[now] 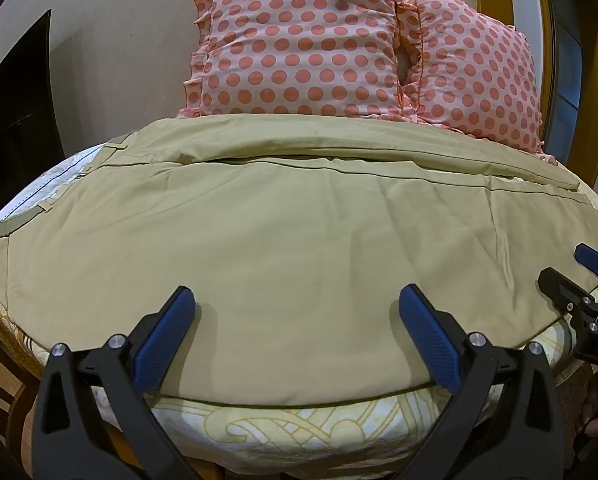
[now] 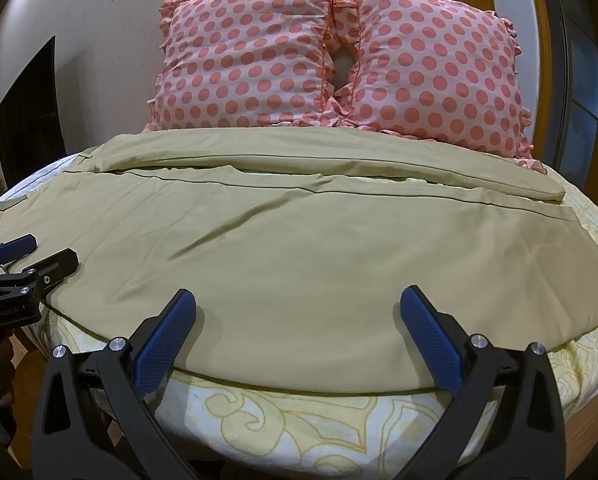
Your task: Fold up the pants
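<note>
Khaki pants (image 1: pixel 283 232) lie spread flat across the bed, waistband at the left, both legs running to the right, one behind the other. They also fill the right wrist view (image 2: pixel 299 240). My left gripper (image 1: pixel 297 304) is open and empty, just above the near edge of the near leg. My right gripper (image 2: pixel 298 304) is open and empty over the same near edge, further right. The right gripper shows at the right edge of the left wrist view (image 1: pixel 571 268); the left gripper shows at the left edge of the right wrist view (image 2: pixel 39 254).
Two pink polka-dot pillows (image 1: pixel 299 44) (image 2: pixel 435 76) stand against the wall behind the pants. A yellow patterned bedsheet (image 2: pixel 299 420) covers the mattress below the pants' near edge. A dark cabinet (image 1: pixel 15 120) stands at the left.
</note>
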Demonstrator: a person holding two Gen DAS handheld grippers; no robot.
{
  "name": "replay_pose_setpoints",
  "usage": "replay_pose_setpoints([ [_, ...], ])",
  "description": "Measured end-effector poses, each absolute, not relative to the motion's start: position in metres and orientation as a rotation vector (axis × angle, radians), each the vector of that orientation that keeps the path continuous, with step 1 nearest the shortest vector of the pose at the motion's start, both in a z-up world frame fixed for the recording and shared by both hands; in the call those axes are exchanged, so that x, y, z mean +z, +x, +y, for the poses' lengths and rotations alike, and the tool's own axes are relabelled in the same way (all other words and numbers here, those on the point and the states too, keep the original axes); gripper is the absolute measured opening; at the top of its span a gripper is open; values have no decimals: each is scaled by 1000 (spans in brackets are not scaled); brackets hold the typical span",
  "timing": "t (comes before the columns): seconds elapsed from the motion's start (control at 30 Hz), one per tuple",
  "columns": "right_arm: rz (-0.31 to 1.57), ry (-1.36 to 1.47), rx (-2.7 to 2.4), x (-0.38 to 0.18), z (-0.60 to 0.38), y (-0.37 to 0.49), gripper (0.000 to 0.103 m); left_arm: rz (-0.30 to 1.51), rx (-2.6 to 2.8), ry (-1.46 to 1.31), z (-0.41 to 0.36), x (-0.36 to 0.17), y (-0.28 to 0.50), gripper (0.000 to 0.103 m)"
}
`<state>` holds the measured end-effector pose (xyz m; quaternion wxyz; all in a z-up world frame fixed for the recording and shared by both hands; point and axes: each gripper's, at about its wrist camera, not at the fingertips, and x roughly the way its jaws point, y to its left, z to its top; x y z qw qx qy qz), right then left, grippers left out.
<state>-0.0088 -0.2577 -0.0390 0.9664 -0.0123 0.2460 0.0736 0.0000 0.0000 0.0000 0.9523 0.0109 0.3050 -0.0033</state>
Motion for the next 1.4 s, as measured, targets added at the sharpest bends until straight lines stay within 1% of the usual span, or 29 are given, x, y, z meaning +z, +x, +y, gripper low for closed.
replay_pose_setpoints([
  [1.4,501,-11,103,-39,-256,-9,102,616,-6,23,0,0,0,101],
])
